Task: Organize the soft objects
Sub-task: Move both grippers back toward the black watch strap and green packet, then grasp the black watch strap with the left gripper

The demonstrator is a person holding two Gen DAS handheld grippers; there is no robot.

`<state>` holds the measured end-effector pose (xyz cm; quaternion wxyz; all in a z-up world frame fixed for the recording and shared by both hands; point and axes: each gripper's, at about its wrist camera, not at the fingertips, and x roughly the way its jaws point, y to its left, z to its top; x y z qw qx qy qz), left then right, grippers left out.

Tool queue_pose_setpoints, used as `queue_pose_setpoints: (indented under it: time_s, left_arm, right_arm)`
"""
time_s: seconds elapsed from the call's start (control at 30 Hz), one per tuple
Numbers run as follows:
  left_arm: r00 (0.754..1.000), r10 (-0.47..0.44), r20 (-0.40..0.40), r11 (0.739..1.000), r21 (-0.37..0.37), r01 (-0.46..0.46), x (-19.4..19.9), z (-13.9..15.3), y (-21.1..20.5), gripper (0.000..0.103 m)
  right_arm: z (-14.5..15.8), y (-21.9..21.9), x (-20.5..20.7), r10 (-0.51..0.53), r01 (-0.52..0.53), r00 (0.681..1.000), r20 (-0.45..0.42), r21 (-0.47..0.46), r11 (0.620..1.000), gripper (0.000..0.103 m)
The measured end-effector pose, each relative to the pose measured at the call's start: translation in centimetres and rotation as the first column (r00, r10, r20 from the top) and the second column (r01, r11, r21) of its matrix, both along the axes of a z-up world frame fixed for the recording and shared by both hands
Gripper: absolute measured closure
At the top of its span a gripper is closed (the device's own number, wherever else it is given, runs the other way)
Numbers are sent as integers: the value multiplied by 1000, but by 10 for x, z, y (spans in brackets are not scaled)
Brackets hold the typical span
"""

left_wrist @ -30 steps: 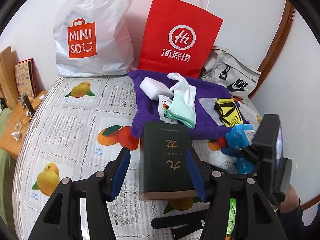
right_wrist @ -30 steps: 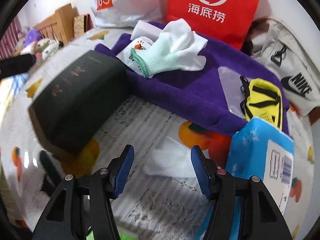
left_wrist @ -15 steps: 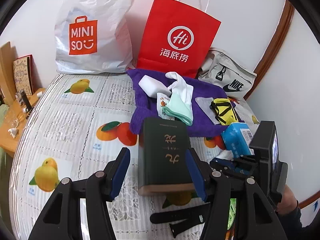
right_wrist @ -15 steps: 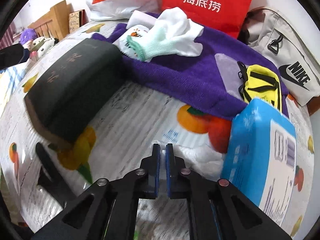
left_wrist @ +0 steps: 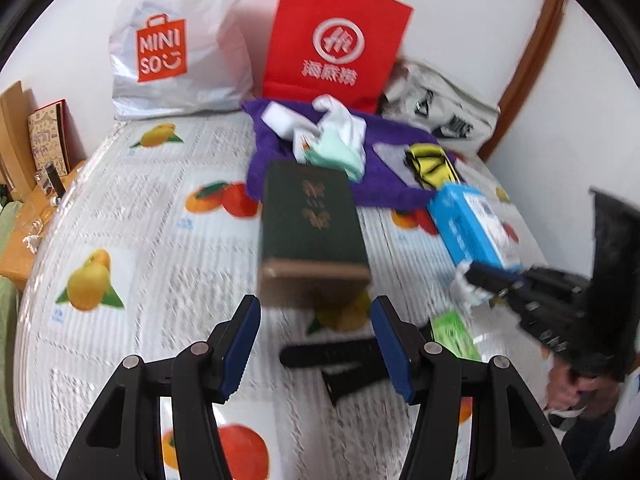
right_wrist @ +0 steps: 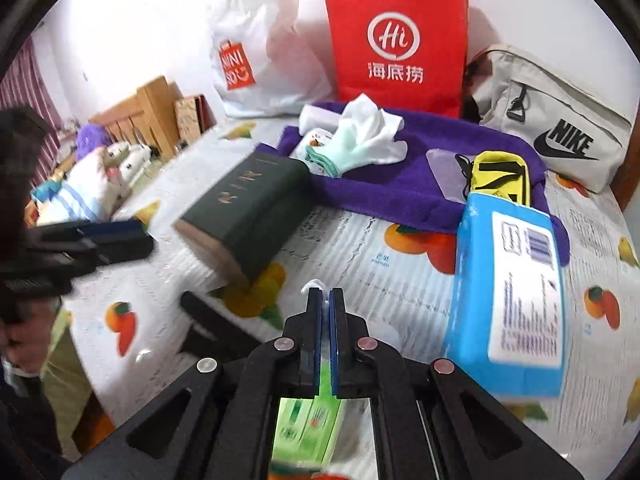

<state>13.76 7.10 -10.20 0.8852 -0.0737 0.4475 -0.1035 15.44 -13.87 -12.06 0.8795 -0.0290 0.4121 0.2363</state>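
Right wrist view: the right gripper (right_wrist: 325,300), spread a second ago, is now pressed together on a white tissue (right_wrist: 311,285) at 6 o'clock — lifted off the fruit-print bedcover (right_wrist: 376,248), ready to join the purple towel (right_wrist: 384,188) at 12. The left gripper (left_wrist: 316,344) stays spread, empty.

Both views ride low over a fruit-print tablecloth (left_wrist: 132,208) and face the white back wall, tilted downward. The left wrist view looks from the near edge straight along its own two fingers; the dark green book (left_wrist: 308,216) lies just ahead of them, and the right gripper (left_wrist: 480,280) enters at its right edge. The right wrist view sits further right and nearer the blue packet (right_wrist: 508,280), with the left gripper (right_wrist: 120,236) at its left edge. Both share the book, the purple towel (right_wrist: 400,184), the red bag (right_wrist: 396,36) and the white bag (left_wrist: 176,44).
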Motion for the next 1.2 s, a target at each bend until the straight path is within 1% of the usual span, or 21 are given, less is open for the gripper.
queue_pose_setpoints:
  time_s: [0.1, 0.2, 0.23, 0.3, 0.37, 0.4, 0.53, 0.6, 0.7, 0.8, 0.93, 0.97, 1.03, 1.07, 1.1, 1.13, 1.17, 1.2]
  left_arm:
    - [999, -28, -16, 999, 16, 28, -7, -11, -11, 47]
    - [998, -47, -37, 999, 27, 48, -11, -24, -20, 46]
    - [997, -57, -46, 998, 25, 58, -12, -29, -23, 45]
    - [996, -72, -53, 997, 24, 74, -13, -36, -27, 39]
    - [994, -98, -48, 994, 45, 100, -14, -43, -35, 37]
    - [993, -106, -49, 992, 57, 109, -14, -45, -38, 35]
    - [986, -155, -58, 981, 105, 161, -11, -57, -54, 34]
    - [983, -179, -49, 971, 154, 184, -9, -60, -63, 32]
    - [981, -192, -29, 959, 205, 194, -3, -62, -69, 31]
    - [979, -202, -20, 960, 193, 202, 5, -62, -69, 31]
    - [976, -217, -6, 956, 199, 214, 12, -67, -72, 31]
    - [977, -214, -7, 958, 194, 211, 13, -68, -71, 33]
    - [977, -211, -4, 959, 194, 208, 14, -68, -71, 47]
    - [978, -206, 3, 954, 222, 201, 14, -68, -72, 60]
    - [978, -210, 10, 951, 234, 202, 12, -68, -72, 66]
    - [976, -219, 10, 952, 221, 211, 13, -68, -72, 71]
    - [975, -221, 9, 954, 211, 214, 13, -67, -71, 80]
    - [976, -217, 5, 955, 206, 211, 12, -66, -69, 85]
  right_arm:
    - [8, -10, -19, -9, 9, 1000, 12, 34, 999, 100]
    - [10, -19, -33, -17, 16, 1000, 26, 43, 999, 100]
    - [10, -23, -37, -20, 18, 999, 27, 49, 999, 100]
    - [8, -31, -46, -28, 27, 999, 23, 57, 998, 100]
    - [3, -39, -54, -39, 38, 999, 17, 58, 998, 100]
    - [1, -42, -55, -47, 46, 999, 13, 57, 997, 100]
    - [-10, -57, -59, -82, 83, 997, -14, 60, 995, 100]
    - [-15, -62, -59, -94, 96, 995, -27, 60, 994, 100]
    - [-21, -68, -58, -104, 106, 994, -39, 56, 993, 100]
    - [-25, -70, -56, -108, 110, 993, -47, 57, 992, 100]
    - [-29, -71, -53, -105, 108, 993, -55, 62, 992, 100]
    - [-30, -71, -52, -104, 108, 993, -58, 62, 992, 100]
    - [-31, -71, -51, -105, 109, 992, -63, 62, 992, 100]
    - [-31, -72, -51, -106, 110, 992, -64, 62, 992, 100]
    - [-32, -73, -51, -108, 112, 992, -65, 63, 992, 100]
    - [-32, -73, -51, -109, 113, 992, -66, 63, 992, 100]
    - [-32, -74, -51, -111, 115, 992, -65, 63, 991, 100]
    - [-32, -74, -52, -113, 118, 991, -65, 64, 991, 100]
